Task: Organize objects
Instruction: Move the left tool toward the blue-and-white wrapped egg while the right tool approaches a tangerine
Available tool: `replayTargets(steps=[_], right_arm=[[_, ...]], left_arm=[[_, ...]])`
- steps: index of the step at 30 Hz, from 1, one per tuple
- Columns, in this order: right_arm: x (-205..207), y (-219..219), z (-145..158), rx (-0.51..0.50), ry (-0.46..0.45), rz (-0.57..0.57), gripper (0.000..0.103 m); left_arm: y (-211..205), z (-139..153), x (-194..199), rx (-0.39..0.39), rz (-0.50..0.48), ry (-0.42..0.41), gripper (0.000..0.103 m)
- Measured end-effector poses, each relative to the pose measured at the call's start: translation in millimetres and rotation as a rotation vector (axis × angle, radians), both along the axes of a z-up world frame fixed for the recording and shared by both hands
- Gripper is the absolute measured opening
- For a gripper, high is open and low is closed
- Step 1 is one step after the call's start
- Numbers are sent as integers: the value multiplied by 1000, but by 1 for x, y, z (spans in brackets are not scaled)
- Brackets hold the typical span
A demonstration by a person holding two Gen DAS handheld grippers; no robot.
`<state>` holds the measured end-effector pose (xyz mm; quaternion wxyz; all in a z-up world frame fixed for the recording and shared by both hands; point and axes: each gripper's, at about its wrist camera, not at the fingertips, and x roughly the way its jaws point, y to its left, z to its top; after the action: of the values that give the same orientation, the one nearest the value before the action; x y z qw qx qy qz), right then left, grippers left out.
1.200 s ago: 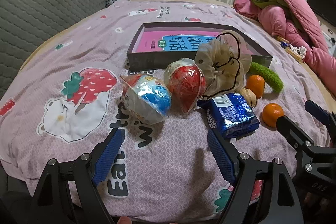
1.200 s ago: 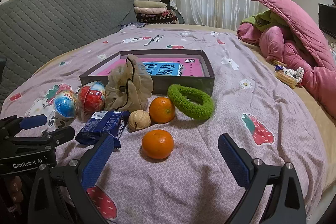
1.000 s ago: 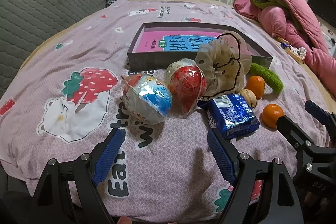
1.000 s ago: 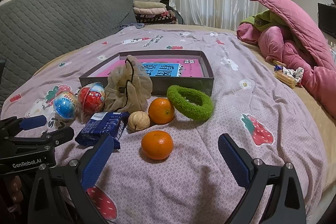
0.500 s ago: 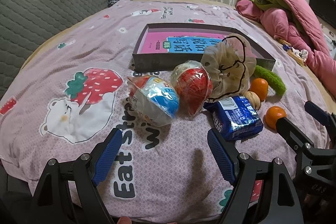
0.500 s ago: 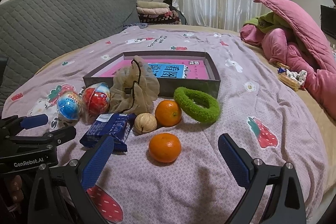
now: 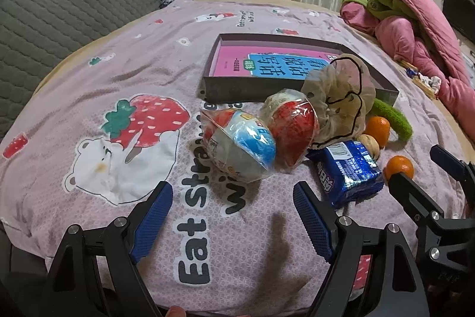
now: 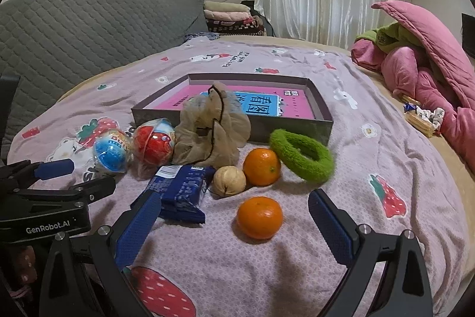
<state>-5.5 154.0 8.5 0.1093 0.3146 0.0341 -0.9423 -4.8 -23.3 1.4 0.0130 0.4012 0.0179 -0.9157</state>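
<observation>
On the bed (image 8: pixel 371 228) lie two oranges, a near one (image 8: pixel 259 217) and a far one (image 8: pixel 261 166), one walnut (image 8: pixel 229 181), one blue packet (image 8: pixel 181 192), two wrapped balls, blue (image 7: pixel 243 146) and red (image 7: pixel 289 128), one green ring (image 8: pixel 301 156), one beige scrunchie (image 8: pixel 212 129) and one box (image 8: pixel 319 103). Left gripper (image 7: pixel 233 216) and right gripper (image 8: pixel 234 223): jaws released, holding nothing.

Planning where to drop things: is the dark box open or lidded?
Open: the dark box has no lid, and a pink and blue book shows inside.
</observation>
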Motion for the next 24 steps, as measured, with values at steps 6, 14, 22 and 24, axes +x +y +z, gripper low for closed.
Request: replayTargets(steps=[6,14,22,24], right_arm=[[-3,6,-2,1,-10,-29,100],[-4,6,-3,17,-14,-24,100],[-10,19,-11,40,-50,-81,100],[-11,22,-13,47,-58,-98,100]], left_arm=[[-7,0,-2,12,15,-1,84],[-8,2,-6,25,12,-1,84],[-7,4,-12,20,30,7,84],[-7,4,-15,21,38,6,84]])
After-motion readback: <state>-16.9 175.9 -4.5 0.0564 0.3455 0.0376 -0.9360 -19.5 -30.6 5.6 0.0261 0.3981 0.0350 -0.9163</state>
